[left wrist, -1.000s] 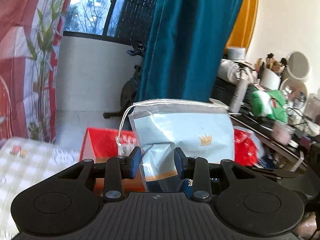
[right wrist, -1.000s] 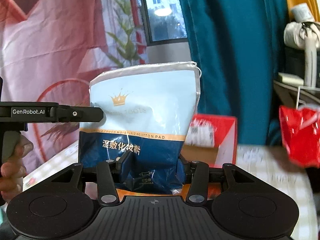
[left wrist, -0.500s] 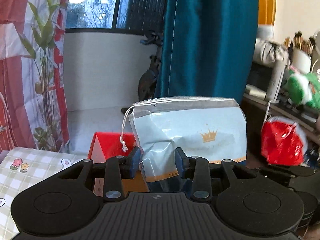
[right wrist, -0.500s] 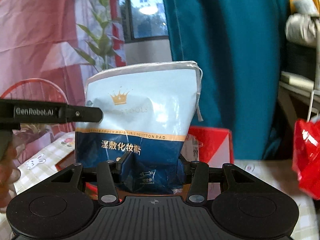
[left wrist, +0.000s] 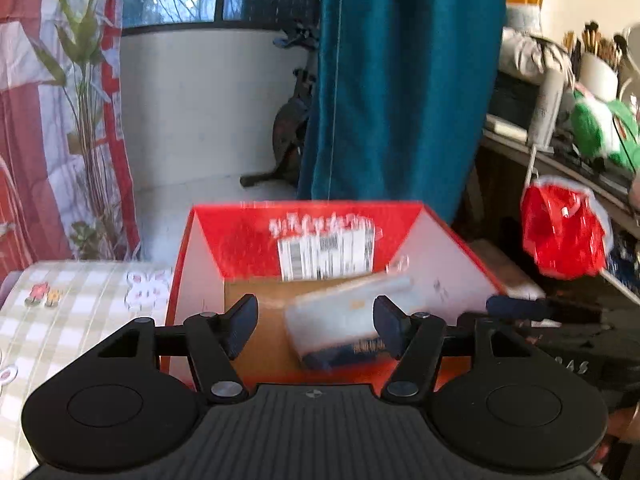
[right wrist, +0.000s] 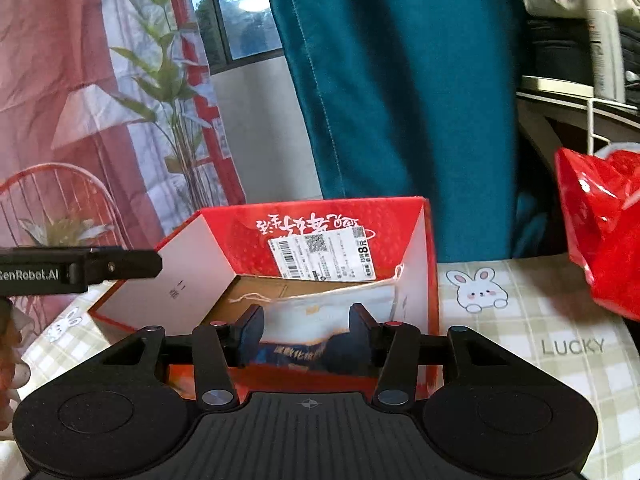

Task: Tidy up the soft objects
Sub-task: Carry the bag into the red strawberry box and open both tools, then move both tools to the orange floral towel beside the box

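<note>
Since the earlier frames we have let go of the cotton-pad pouch, which then stood upright pinched by both grippers. We now see it lying tilted inside the red box, below and beyond both sets of jaws. Left gripper: jaws spread wide, gripping nothing. Right gripper: jaws parted, clear of the pouch. Pouch: pale blue upper, navy base, white drawstring, somewhat blurred. Box sits on the checked worktop and holds only the pouch.
</note>
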Demonstrator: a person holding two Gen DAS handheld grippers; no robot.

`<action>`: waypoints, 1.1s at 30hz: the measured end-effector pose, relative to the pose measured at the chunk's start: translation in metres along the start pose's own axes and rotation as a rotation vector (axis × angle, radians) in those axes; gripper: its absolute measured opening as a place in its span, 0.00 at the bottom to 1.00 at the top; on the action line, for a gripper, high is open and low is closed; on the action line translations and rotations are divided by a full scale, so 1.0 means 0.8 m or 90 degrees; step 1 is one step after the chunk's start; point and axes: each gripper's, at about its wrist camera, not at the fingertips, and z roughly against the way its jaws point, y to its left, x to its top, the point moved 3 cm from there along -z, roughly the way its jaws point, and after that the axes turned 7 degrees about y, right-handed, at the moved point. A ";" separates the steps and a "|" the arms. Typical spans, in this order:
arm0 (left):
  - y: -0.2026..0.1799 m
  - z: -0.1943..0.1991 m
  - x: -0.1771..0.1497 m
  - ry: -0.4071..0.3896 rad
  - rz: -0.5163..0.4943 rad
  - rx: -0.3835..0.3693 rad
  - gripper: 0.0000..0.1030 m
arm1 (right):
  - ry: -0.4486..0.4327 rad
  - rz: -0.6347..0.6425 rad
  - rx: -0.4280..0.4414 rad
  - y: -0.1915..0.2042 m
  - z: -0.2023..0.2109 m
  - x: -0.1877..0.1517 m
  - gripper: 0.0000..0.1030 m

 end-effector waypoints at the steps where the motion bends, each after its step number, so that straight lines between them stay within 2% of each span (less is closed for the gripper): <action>1: 0.000 0.002 -0.006 0.011 -0.001 -0.003 0.64 | -0.003 0.001 0.004 0.001 0.007 -0.007 0.43; 5: -0.004 0.016 -0.032 0.045 -0.015 -0.009 0.63 | -0.012 0.011 0.015 0.014 0.025 -0.028 0.43; 10: -0.010 0.032 -0.060 0.059 -0.022 -0.027 0.60 | -0.008 0.033 0.024 0.039 0.042 -0.061 0.43; 12: -0.010 0.034 -0.071 0.065 -0.016 -0.035 0.55 | -0.001 0.048 0.027 0.051 0.045 -0.078 0.43; 14: -0.011 0.032 -0.081 0.074 -0.010 -0.043 0.44 | 0.013 0.058 0.030 0.060 0.044 -0.093 0.42; 17: -0.015 0.028 -0.097 0.084 -0.003 -0.055 0.34 | 0.042 0.074 0.024 0.069 0.037 -0.114 0.42; 29: -0.023 0.003 -0.149 0.112 0.011 -0.047 0.32 | 0.064 0.077 0.017 0.064 0.032 -0.156 0.43; 33: -0.022 0.004 -0.160 0.110 0.036 -0.050 0.32 | 0.065 0.072 0.021 0.062 0.031 -0.164 0.43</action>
